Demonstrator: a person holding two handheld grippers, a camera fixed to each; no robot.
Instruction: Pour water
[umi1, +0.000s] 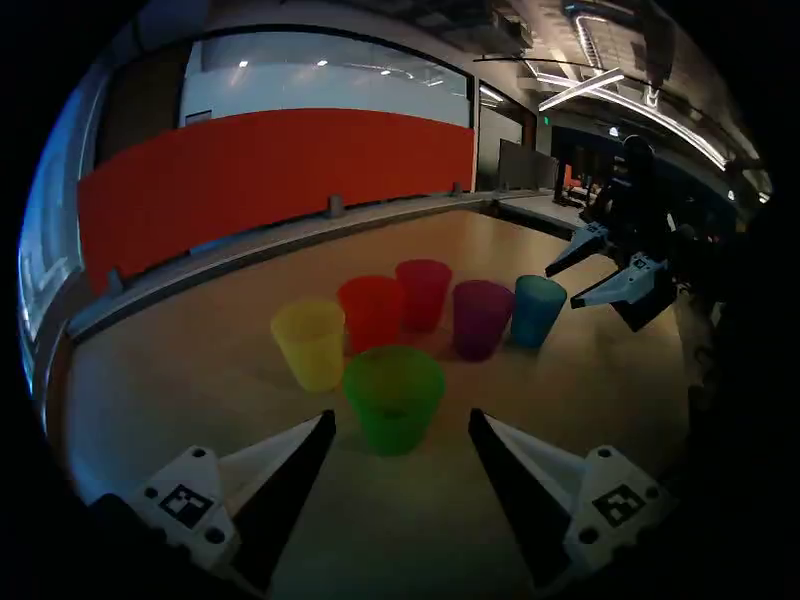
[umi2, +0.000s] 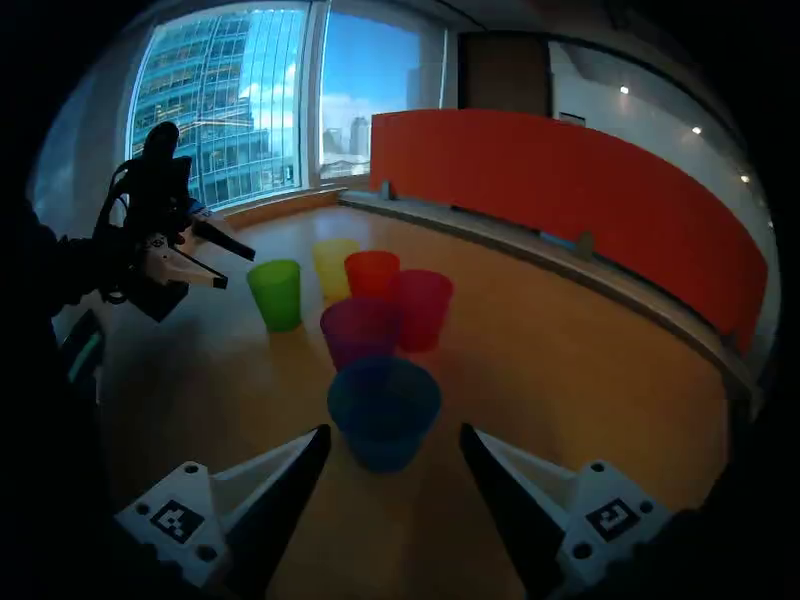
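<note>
The left claw (umi1: 400, 415) is held wide open and nothing is gripped by it. The green cup (umi1: 393, 398) is seen standing upright just ahead of its fingertips, untouched by either finger. The right claw (umi2: 393, 430) is likewise spread wide, with nothing held. The blue cup (umi2: 384, 410) is seen upright ahead of its gap, apart from both fingers.

Six cups are grouped close together on the wooden surface (umi1: 180, 400). In the left gripper view, the yellow cup (umi1: 310, 342) is placed just beside the green one. The red cup (umi1: 372, 312) and the pink cup (umi1: 424, 292) are set behind it. The purple cup (umi1: 481, 317) is found between the pink and the blue ones. Whether anything is held in the cups cannot be told.

An orange wall panel (umi1: 270, 170) is seen along the far edge of the surface. Tall windows (umi2: 230, 110) are shown in the right gripper view.
</note>
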